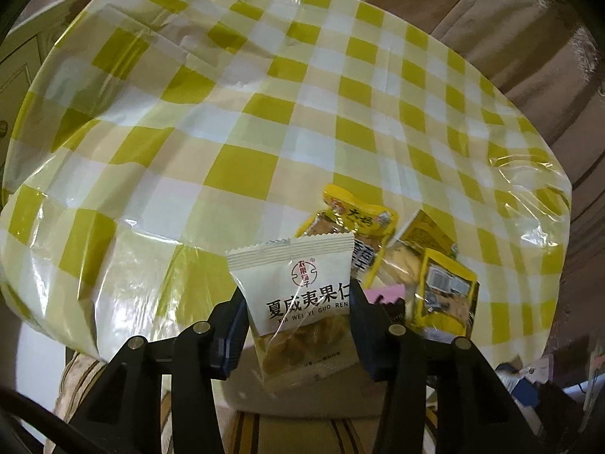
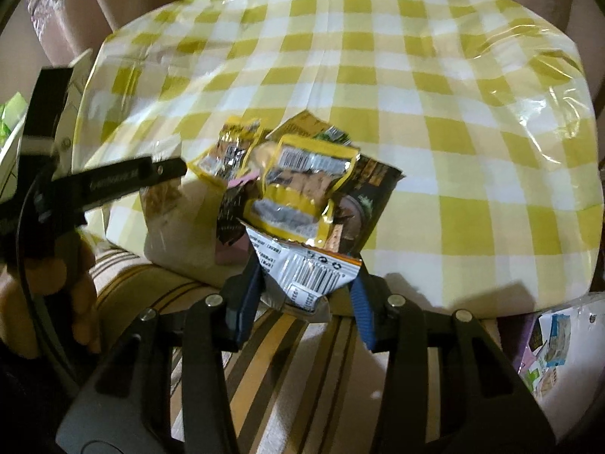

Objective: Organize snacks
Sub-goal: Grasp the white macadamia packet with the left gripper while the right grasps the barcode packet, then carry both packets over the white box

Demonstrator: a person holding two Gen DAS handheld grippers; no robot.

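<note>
Left wrist view: the left gripper (image 1: 298, 325) clamps a white nut packet (image 1: 298, 295) between both blue pads, the packet upright (its serrated top edge rising above the fingertips). Behind it, yellow snack packets (image 1: 427, 261) lie piled on the checked tablecloth (image 1: 264, 113).

Right wrist view: the right gripper (image 2: 306, 295) pinches a silver barcode packet (image 2: 310, 272) at the fingertips, just in front of the pile (image 2: 298, 174).

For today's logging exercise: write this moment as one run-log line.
left gripper: shut on white nut packet | right gripper: shut on silver barcode packet | snack pile: on checked table near edge
</note>
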